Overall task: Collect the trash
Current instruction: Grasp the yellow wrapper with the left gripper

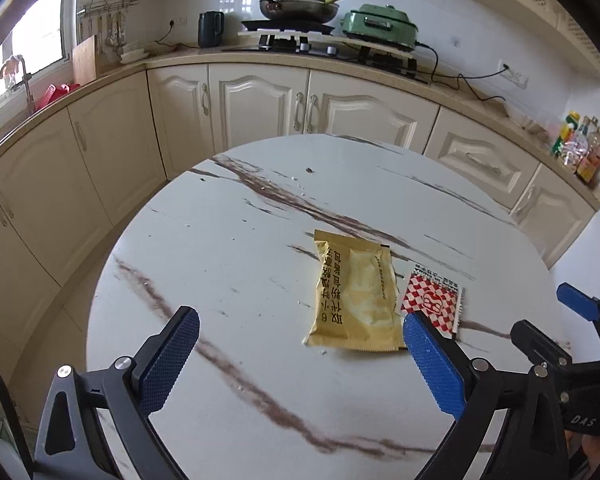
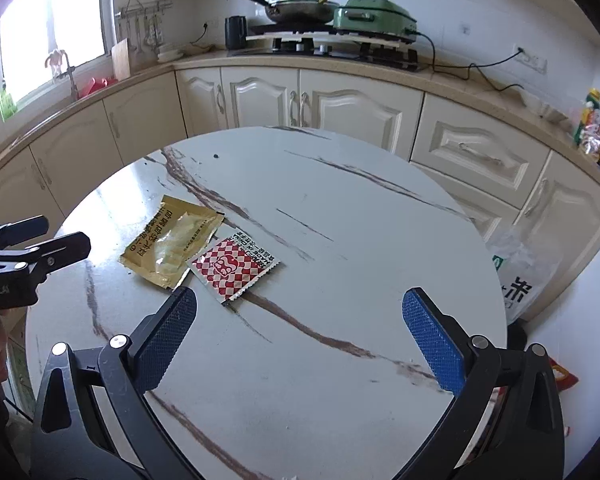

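Yellow packet (image 1: 354, 294) flat on round table (image 1: 228, 240), red checked sachet (image 1: 432, 300) touching its right edge. Left gripper (image 1: 300, 354) wide open, empty, packet just ahead, long axis pointing away. Right gripper (image 2: 300, 334) open, empty, sachet ahead-left. Left likely nearer packet.

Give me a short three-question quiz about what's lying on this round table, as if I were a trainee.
1. True or false: the flat gold foil packet lies on the round white marble-look table.
2. Which piece lies closer to the right gripper: A) the gold foil packet, B) the small red-and-white checkered sachet?
3. Fill in: the fingers of the left gripper are spread ____ with nothing between them.

Key
1. True.
2. B. In the right wrist view the sachet sits beside the gold packet, nearer the gripper.
3. Open; both grippers hold nothing.
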Tool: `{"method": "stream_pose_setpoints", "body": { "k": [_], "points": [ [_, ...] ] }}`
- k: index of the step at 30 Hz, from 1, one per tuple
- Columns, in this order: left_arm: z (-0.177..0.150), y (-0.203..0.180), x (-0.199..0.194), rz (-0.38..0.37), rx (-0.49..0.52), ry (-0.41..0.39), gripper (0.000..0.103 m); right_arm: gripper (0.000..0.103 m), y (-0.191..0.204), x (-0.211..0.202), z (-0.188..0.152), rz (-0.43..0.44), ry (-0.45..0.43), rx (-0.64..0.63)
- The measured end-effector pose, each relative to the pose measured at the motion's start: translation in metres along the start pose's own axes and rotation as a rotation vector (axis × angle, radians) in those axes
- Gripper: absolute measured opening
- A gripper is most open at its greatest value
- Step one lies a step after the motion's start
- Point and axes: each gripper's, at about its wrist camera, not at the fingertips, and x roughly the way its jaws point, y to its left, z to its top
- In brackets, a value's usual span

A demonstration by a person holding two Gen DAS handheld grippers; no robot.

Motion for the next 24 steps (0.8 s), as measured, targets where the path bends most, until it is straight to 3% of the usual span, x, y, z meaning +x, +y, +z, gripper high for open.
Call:
{"method": "stream_pose_setpoints", "body": {
  "k": [3,8,11,14,16,17,19,24],
  "points": [
    [0.019,0.003,0.028,0.021,0.037,0.037,0.094,0.103,-0.001,0.022,0.005,0.009,0.023,-0.017],
    [0.046,0.014,0.061,0.009,0.035,0.082,0.069,0.103,0.001,0.043,0.011,0.035,0.04,-0.025],
    [0.056,0.02,0.072,-0.021,0.036,0.084,0.067,0.103,0.001,0.048,0.014,0.039,0.035,-0.028],
    [0.059,0.027,0.073,-0.076,0.035,0.079,0.051,0.103,0.002,0.053,0.016,0.04,0.039,-0.04],
    [0.064,0.031,0.073,-0.14,0.039,0.08,0.026,0.103,0.002,0.056,0.017,0.04,0.045,-0.042],
    [0.065,0.033,0.073,-0.127,0.052,0.075,0.025,0.103,0.002,0.057,0.017,0.05,0.044,-0.045],
    [0.064,0.036,0.07,-0.081,0.084,0.05,0.006,0.103,0.004,0.059,0.018,0.063,0.05,-0.053],
    [0.053,0.049,0.053,-0.117,0.09,0.029,0.002,0.103,0.015,0.065,0.017,0.106,0.07,-0.115]
  ]
}}
